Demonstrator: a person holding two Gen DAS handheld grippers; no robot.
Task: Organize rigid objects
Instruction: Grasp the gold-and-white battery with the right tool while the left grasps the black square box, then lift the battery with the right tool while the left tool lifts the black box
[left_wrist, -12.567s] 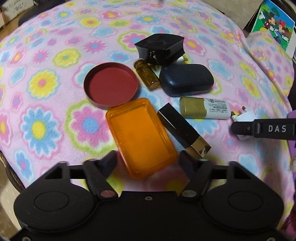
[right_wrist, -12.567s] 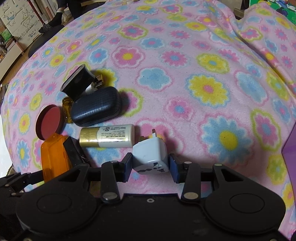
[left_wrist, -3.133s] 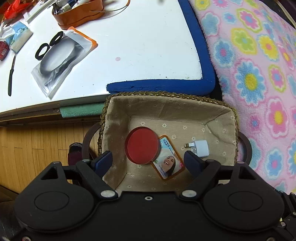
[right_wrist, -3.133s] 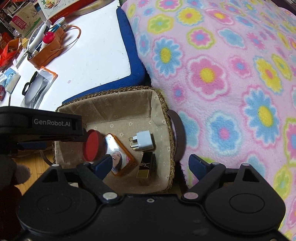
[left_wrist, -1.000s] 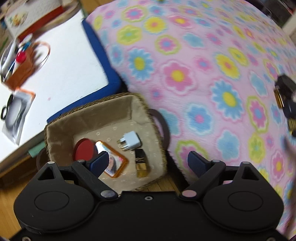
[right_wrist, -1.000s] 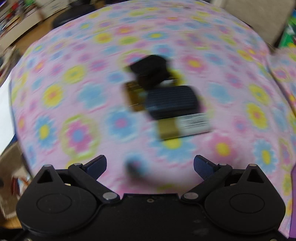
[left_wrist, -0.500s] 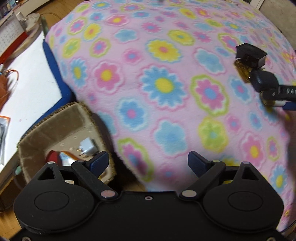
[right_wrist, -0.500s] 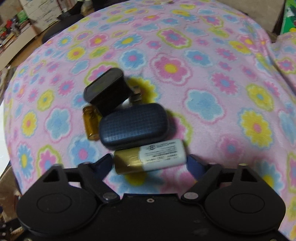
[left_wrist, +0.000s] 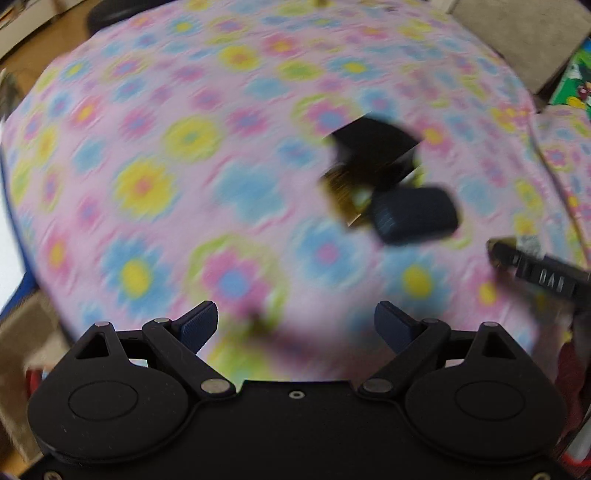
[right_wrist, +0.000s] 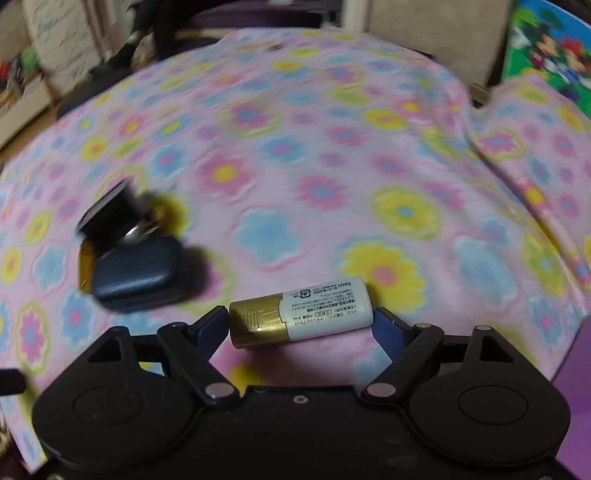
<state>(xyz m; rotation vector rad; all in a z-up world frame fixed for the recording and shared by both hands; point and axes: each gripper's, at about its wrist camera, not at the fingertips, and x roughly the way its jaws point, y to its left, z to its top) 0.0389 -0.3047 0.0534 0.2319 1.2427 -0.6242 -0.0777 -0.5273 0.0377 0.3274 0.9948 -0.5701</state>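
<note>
Left wrist view: the picture is smeared by motion blur. The left gripper (left_wrist: 295, 322) hangs above a pink blanket (left_wrist: 155, 155) printed with blue, yellow and pink flowers. Its two dark blue pads (left_wrist: 199, 322) stand wide apart with only blanket showing between them. Farther off, right of centre, a small cluster of things lies on the blanket: a black box-shaped object (left_wrist: 373, 142) at the back, an amber bottle (left_wrist: 341, 195) touching it, and a dark blue oval case (left_wrist: 415, 215) just in front. At the right edge the black arm of the right gripper (left_wrist: 543, 275) reaches in, with white lettering on its side. A strip of woven basket (left_wrist: 22, 332) shows at the lower left edge; its contents cannot be made out.

Right wrist view: the right gripper (right_wrist: 300, 325) sits low over the same blanket (right_wrist: 332, 155). A short tube with a gold cap and a white printed label (right_wrist: 301, 312) lies crosswise between the pads, gold end by the left pad and white end by the right pad (right_wrist: 384, 326). The jaws have just been closing, and both pads press against the tube's ends. To the left, apart from the tube, lie the dark blue oval case (right_wrist: 136, 271), the amber bottle (right_wrist: 85, 262) half hidden behind it, and the black box-shaped object (right_wrist: 110, 216) beyond.
</note>
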